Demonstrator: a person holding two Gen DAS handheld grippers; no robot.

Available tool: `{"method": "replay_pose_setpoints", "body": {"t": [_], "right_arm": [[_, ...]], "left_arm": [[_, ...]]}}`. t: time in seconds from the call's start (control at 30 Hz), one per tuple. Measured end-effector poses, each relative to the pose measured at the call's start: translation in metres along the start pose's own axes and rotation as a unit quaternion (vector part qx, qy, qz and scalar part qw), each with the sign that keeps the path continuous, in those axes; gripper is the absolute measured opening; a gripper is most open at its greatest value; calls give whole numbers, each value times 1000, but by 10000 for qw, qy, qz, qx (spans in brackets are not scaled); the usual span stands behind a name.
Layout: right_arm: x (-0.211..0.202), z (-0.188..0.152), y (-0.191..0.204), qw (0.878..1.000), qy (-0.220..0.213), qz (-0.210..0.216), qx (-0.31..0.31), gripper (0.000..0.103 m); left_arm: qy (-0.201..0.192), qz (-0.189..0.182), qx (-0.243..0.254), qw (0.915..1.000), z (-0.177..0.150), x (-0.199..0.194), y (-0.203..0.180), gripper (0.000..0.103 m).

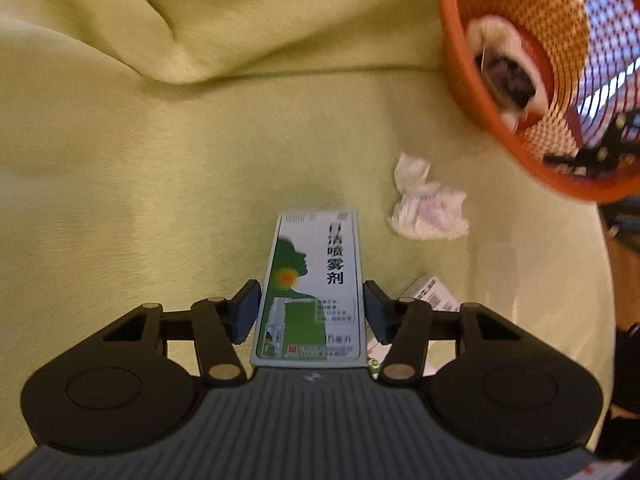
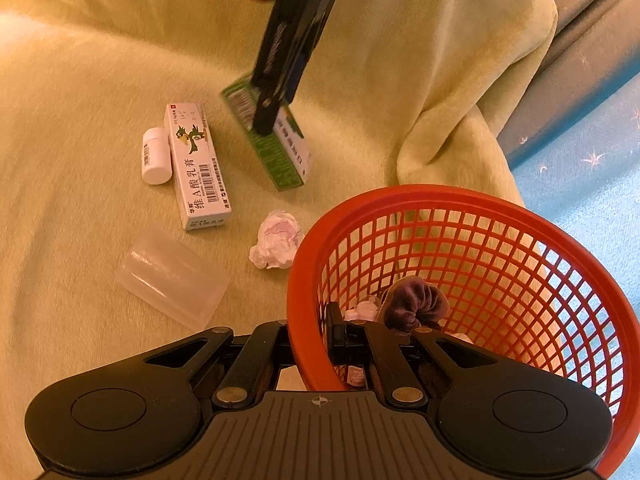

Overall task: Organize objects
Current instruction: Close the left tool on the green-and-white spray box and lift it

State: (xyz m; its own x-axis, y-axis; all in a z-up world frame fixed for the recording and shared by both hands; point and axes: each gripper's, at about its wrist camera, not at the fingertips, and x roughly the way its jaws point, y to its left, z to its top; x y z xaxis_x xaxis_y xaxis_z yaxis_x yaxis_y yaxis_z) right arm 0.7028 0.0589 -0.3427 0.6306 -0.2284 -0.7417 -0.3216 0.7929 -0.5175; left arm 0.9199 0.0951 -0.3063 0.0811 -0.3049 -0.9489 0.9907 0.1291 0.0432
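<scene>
The green-and-white spray box [image 1: 310, 288] sits lengthwise between the pads of the left tool [image 1: 311, 312], which is closed on its two long sides; seen from the right wrist, the box [image 2: 276, 140] looks lifted or tilted off the yellow-green blanket [image 1: 160, 140], though blur makes it hard to say whether its far end touches the fabric. The step in hand appears to be carrying this box to its sorted place, while the right tool [image 2: 312, 340] clamps the near rim of the red mesh basket [image 2: 460, 280], one finger inside the wall and one outside. Whether the box belongs in the basket is unclear: the basket holds a dark purple scrunchie [image 2: 416, 304] and what looks like crumpled tissue, so it may be for waste or soft items. The next move calls for a steady grip and a choice of destination. Ahead and to the right of the left tool lies a crumpled tissue ball [image 1: 428, 204], between box and basket. Just to the right of and under that tool is a white ointment box [image 2: 196, 164], with a small white bottle [image 2: 154, 156] touching its far side, and a clear plastic case [image 2: 172, 276] lies apart, ahead-left of the right tool.
</scene>
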Motion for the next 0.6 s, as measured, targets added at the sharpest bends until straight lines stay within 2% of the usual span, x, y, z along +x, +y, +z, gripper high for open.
{"method": "replay_pose_setpoints", "body": {"t": [0.4,0.6], "right_arm": [[1,1,0,10000,31,-13,-67,1],[2,2,-1,10000,48,-7,-35,1]], "left_arm": [[-368,-39,-559,9978,2,-48,-3,49],[-500,-94,-657,9965,6,-66,-11,49]]}}
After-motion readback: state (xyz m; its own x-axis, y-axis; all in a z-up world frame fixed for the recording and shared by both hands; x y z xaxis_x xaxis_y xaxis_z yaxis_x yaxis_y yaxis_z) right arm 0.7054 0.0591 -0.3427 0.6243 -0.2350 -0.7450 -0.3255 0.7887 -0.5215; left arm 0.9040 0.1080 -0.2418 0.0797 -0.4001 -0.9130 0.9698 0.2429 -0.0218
